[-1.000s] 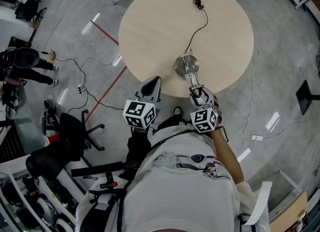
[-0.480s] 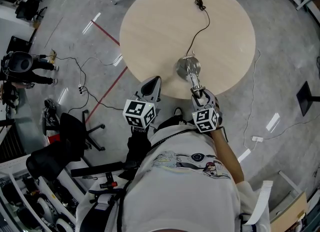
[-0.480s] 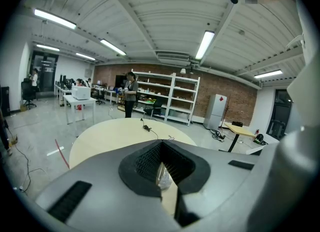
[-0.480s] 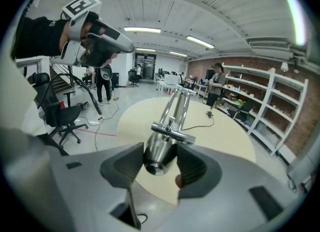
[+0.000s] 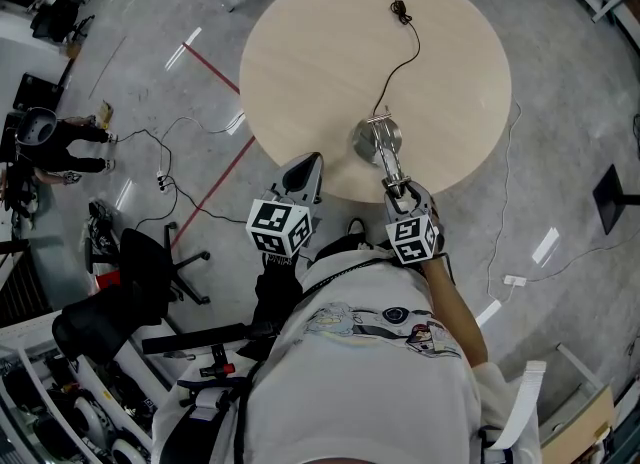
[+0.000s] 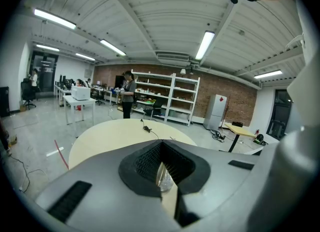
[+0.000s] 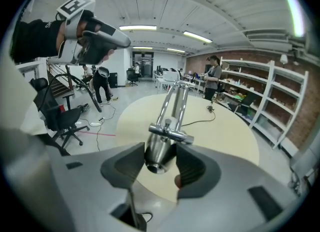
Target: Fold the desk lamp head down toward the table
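Observation:
A chrome desk lamp stands on the round wooden table [image 5: 320, 52], its base [image 5: 375, 137] near the front edge. Its twin-rod arm [image 5: 386, 159] leans out over the rim. At the arm's end the lamp head [image 5: 398, 181] [image 7: 159, 155] lies between the jaws of my right gripper [image 5: 404, 192] [image 7: 160, 165]. Those jaws are closing, and their pads lie against its sides. My left gripper [image 5: 305, 166] [image 6: 161, 162] hangs shut and empty just off the table's front edge, to the left of the lamp.
The lamp's black cord [image 5: 395, 52] runs across the table to a plug near the far rim. On the floor are a black office chair [image 5: 150, 272], loose cables [image 5: 180, 192], a red tape line [image 5: 215, 177] and a dark stand [image 5: 615, 192] at the right.
My right gripper has stayed at the lamp head and its marker cube has rolled slightly. The left gripper has not moved. A person on the floor at far left has shifted.

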A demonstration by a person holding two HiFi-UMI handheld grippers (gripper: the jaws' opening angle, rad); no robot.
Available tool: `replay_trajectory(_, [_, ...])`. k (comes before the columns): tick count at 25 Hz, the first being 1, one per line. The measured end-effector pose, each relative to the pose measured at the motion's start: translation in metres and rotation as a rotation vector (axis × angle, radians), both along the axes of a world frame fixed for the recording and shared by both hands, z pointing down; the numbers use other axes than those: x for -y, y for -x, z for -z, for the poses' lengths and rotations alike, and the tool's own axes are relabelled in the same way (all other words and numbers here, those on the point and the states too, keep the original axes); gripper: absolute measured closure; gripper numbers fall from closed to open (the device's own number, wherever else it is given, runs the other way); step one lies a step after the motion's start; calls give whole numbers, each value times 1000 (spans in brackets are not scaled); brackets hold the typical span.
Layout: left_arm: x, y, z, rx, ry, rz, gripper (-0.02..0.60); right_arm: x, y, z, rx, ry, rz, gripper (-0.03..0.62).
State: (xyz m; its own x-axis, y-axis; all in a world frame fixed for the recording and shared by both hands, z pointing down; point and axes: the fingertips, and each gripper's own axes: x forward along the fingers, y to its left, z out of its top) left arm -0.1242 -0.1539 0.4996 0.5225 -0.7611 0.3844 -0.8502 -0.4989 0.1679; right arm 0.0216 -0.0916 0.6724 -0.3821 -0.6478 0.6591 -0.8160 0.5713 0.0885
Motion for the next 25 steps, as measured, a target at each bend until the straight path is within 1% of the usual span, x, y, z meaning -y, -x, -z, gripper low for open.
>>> replay_trajectory(22, [7,3,-1,3,-2,29,581,9,-1,-22,23,88,7,399])
replay_trajectory(25, [8,3,1,3,-3,31,581,8,-2,-21,27,96,26,399])
